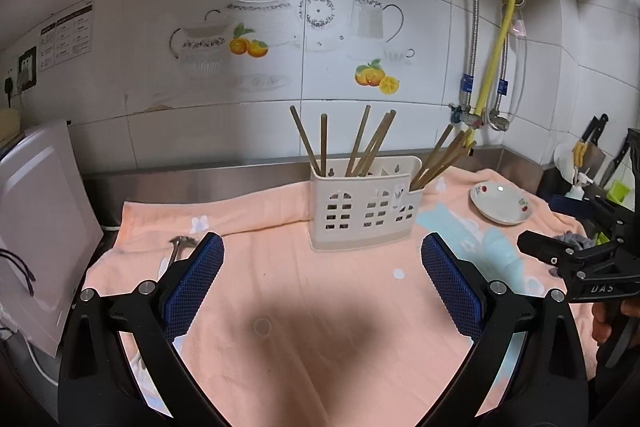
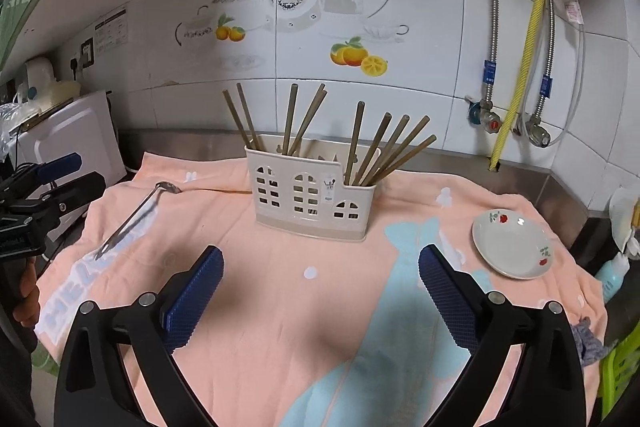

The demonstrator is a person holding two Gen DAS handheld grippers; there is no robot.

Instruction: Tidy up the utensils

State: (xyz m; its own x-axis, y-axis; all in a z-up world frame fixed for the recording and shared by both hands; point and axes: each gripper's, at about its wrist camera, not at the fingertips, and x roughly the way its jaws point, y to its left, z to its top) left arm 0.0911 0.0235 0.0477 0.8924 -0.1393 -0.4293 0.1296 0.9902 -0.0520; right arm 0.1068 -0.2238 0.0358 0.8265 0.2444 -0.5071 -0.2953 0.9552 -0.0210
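Chopsticks (image 2: 362,147) stand in the cream holder (image 2: 308,201) mid-towel; spoon (image 2: 136,213) lies left, half hidden in the left view. Both the left gripper (image 1: 322,267) and right gripper (image 2: 320,269) gape empty.

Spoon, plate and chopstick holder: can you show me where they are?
spoon (image 2: 132,217), right wrist view, middle of its thin handle.
plate (image 2: 514,245), right wrist view, bare white middle of the dish.
chopstick holder (image 2: 308,201), right wrist view, front wall with the window-shaped holes.
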